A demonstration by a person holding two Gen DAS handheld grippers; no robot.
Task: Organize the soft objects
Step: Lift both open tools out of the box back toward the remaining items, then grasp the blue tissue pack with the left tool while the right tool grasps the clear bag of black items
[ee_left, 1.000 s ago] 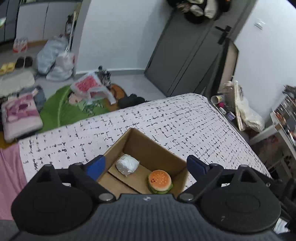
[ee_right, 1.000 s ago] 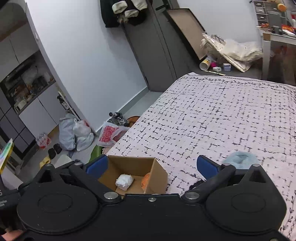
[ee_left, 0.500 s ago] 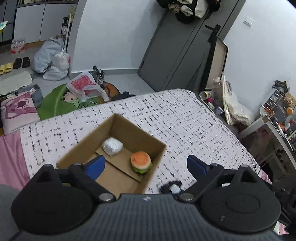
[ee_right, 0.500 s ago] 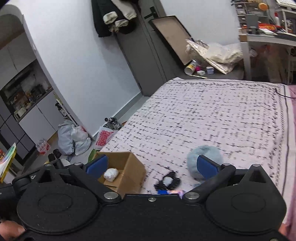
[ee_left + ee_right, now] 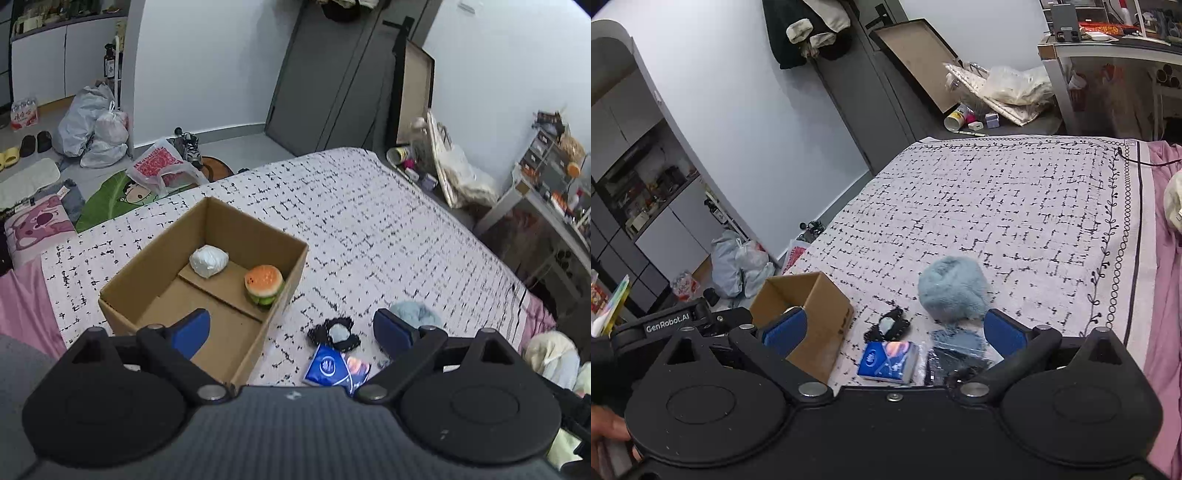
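Seemingly mid-sort: from the left wrist view, the cardboard box (image 5: 207, 266) already holds a white bundle (image 5: 208, 260) at its far side and a burger toy (image 5: 264, 283) in its right corner. The left gripper (image 5: 291, 326) hangs above the box's near right corner, spread wide, grasping nothing.

From the right wrist view, the right gripper (image 5: 894, 330) is equally wide and empty, above a blue tissue pack (image 5: 888, 361). A fluffy blue ball (image 5: 955, 293) sits just beyond, a black lacy item (image 5: 887, 325) to its left. Next, I judge, one claw must lower and close on a loose piece, then carry it to the box.
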